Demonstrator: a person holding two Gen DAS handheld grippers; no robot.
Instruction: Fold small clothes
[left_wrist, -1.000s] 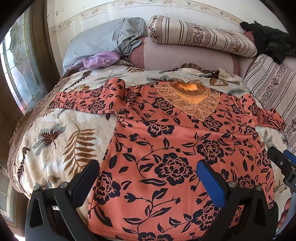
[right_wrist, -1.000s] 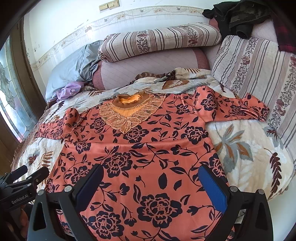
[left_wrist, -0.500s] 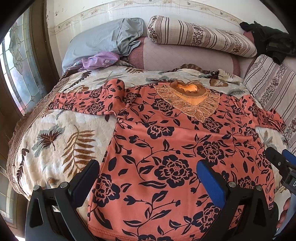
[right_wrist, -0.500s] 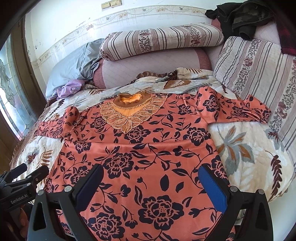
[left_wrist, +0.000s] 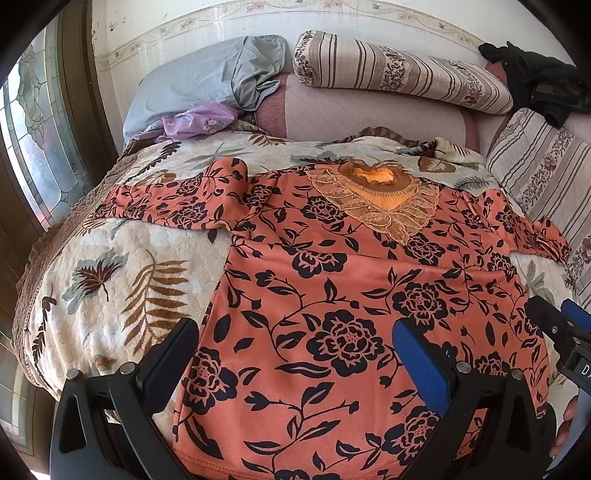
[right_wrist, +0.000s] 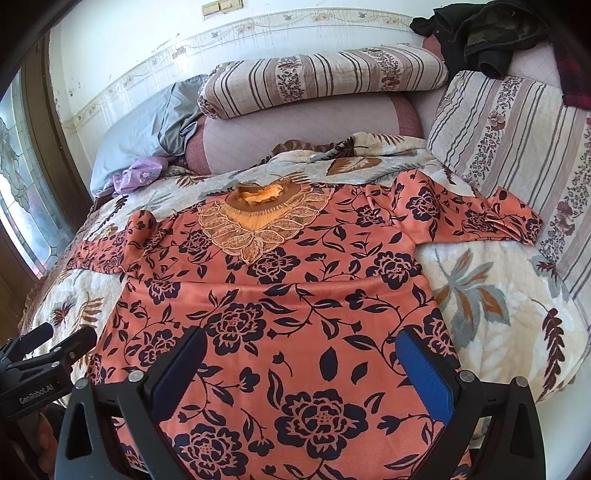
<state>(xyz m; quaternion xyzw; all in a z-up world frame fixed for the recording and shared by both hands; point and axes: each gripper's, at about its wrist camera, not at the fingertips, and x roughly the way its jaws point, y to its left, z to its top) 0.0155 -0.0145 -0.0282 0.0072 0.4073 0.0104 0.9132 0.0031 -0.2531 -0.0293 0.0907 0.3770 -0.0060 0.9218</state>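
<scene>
An orange top with black flowers (left_wrist: 332, 295) lies spread flat on the bed, lace neckline (left_wrist: 376, 199) at the far end, both sleeves stretched out sideways. It also shows in the right wrist view (right_wrist: 280, 314). My left gripper (left_wrist: 295, 350) is open and empty, hovering over the hem's left half. My right gripper (right_wrist: 299, 365) is open and empty over the hem's right half. Each gripper shows at the edge of the other's view: the right gripper (left_wrist: 565, 332) and the left gripper (right_wrist: 44, 350).
The top lies on a cream leaf-print quilt (left_wrist: 122, 280). Striped pillows (right_wrist: 317, 77), a grey pillow (left_wrist: 199, 81) and a purple cloth (left_wrist: 199, 120) lie at the head. Dark clothes (right_wrist: 491, 33) sit at the back right. A window (left_wrist: 33, 155) is on the left.
Both grippers have drifted slightly back and up from the top, so a little more of the hem shows. The top has not moved.
</scene>
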